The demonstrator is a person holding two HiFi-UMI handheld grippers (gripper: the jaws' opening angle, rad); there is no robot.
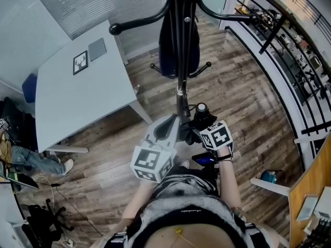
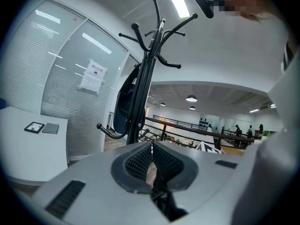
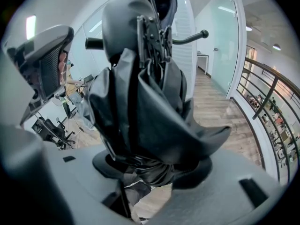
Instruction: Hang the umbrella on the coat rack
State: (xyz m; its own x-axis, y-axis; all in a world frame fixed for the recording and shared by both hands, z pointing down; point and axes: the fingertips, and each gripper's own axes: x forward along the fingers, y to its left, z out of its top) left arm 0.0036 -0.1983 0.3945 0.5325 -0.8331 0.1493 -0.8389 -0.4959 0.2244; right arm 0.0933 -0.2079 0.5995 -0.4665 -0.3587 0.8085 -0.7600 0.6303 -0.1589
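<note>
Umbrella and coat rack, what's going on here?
A person stands at the tall black metal coat rack with a gripper in each hand. The right gripper is shut on the folded black fabric umbrella, held low by the pole, not yet on a hook. The left gripper, jaws nearly together, sits beside it.

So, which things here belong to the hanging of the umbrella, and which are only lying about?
For the job: umbrella, held by the right gripper; left gripper; coat rack.
Lying about: white table, picture frame, grey pad, teal object.
</note>
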